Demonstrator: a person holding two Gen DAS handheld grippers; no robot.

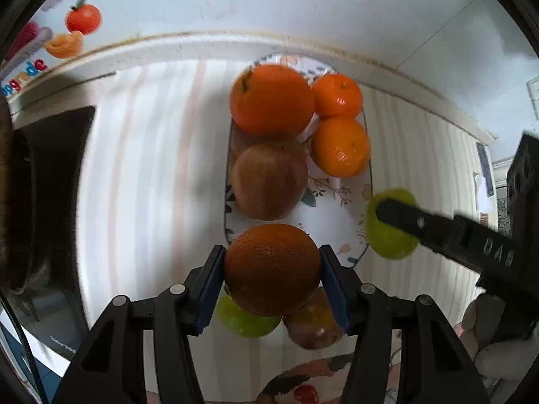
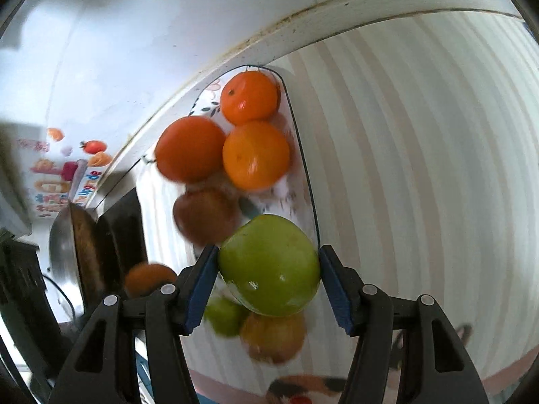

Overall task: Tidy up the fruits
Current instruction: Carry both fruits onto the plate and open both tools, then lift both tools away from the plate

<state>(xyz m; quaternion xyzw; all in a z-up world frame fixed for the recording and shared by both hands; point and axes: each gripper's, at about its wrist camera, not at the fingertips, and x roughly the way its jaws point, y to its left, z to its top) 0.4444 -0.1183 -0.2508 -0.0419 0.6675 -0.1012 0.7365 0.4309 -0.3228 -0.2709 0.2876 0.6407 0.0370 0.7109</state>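
My left gripper (image 1: 272, 271) is shut on an orange (image 1: 272, 269) and holds it above the near end of a floral oval plate (image 1: 331, 207). The plate holds three oranges (image 1: 271, 99) and a reddish apple (image 1: 269, 181). My right gripper (image 2: 268, 266) is shut on a green apple (image 2: 269, 264); it shows at the plate's right rim in the left wrist view (image 1: 392, 235). A second green apple (image 1: 247, 320) and a reddish-yellow apple (image 1: 313, 325) lie on the striped cloth below the held orange. The plate's fruit (image 2: 256, 155) shows in the right wrist view.
The striped cloth (image 1: 151, 168) covers the table up to a white wall edge (image 1: 202, 45). A dark object (image 1: 50, 185) stands at the left. A fruit sticker (image 1: 82, 18) is on the wall. A patterned dish (image 1: 303, 380) lies at the near edge.
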